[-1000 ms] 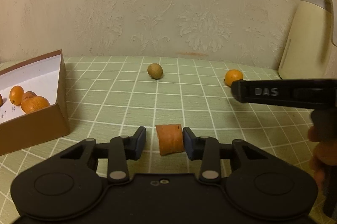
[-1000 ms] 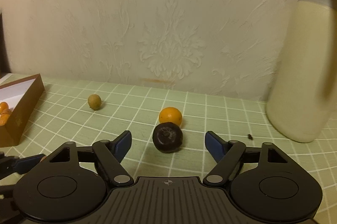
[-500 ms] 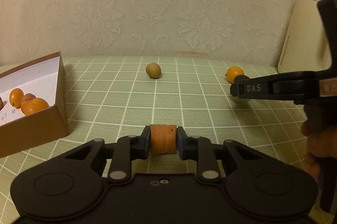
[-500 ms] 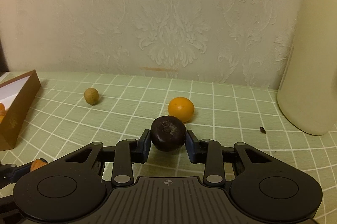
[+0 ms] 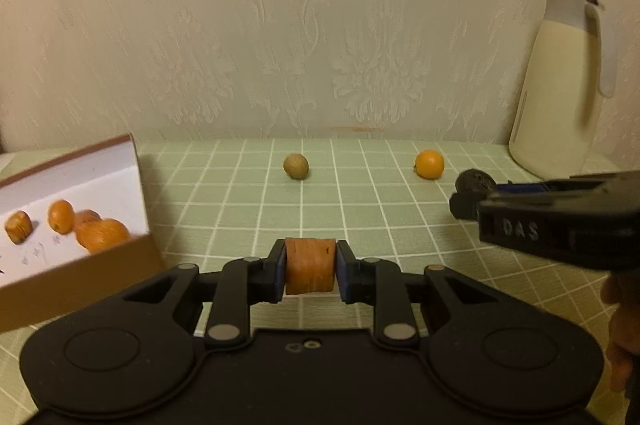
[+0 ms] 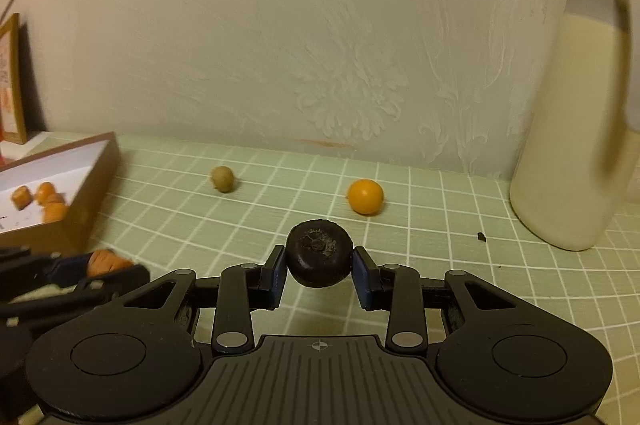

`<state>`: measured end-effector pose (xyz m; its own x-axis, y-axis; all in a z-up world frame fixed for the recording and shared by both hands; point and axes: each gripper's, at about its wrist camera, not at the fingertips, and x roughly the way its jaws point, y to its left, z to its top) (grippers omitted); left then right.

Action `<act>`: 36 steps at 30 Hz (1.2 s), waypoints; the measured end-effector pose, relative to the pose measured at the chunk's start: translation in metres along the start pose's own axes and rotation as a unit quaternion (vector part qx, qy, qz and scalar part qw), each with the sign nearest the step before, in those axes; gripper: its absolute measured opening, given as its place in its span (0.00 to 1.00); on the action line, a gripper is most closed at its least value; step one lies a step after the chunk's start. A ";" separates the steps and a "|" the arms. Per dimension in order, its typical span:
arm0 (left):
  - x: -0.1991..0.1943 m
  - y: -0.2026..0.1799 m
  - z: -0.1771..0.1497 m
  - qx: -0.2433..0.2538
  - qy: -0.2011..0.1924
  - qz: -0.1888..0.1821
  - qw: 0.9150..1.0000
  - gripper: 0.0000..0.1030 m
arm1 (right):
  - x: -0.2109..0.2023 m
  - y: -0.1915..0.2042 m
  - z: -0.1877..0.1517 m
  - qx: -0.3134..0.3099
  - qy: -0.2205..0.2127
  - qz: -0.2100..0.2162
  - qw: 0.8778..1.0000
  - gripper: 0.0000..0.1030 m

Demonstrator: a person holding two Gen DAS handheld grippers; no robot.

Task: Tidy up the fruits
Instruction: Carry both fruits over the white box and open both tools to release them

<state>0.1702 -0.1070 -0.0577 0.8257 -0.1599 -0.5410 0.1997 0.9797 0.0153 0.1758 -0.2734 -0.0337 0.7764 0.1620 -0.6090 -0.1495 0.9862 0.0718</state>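
left gripper clenches an orange chunk by its flat sides; right gripper clenches a dark round fruit, probably light, firm, liable to roll.

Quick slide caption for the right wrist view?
Right tool shut on dark round fruit; orange and box beyond.
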 end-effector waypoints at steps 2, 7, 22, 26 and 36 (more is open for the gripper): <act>-0.011 0.001 0.002 0.003 -0.006 -0.001 1.000 0.15 | -0.012 0.007 -0.001 0.000 0.000 0.004 1.000 0.34; -0.038 0.011 0.006 0.010 -0.024 -0.001 1.000 0.15 | -0.037 0.026 -0.002 -0.012 -0.016 0.015 1.000 0.34; -0.101 0.066 0.012 -0.004 -0.064 0.048 0.997 0.15 | -0.083 0.088 0.018 -0.065 -0.081 0.068 0.992 0.34; -0.110 0.083 0.012 -0.009 -0.068 0.064 0.996 0.15 | -0.085 0.110 0.022 -0.082 -0.086 0.086 0.989 0.34; -0.130 0.126 0.007 -0.034 -0.078 0.101 0.991 0.14 | -0.082 0.167 0.028 -0.114 -0.100 0.130 0.980 0.34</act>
<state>0.0915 0.0361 0.0208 0.9175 0.0282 -0.3967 -0.0092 0.9987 0.0500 0.1043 -0.1214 0.0509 0.7950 0.4334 -0.4245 -0.4735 0.8807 0.0123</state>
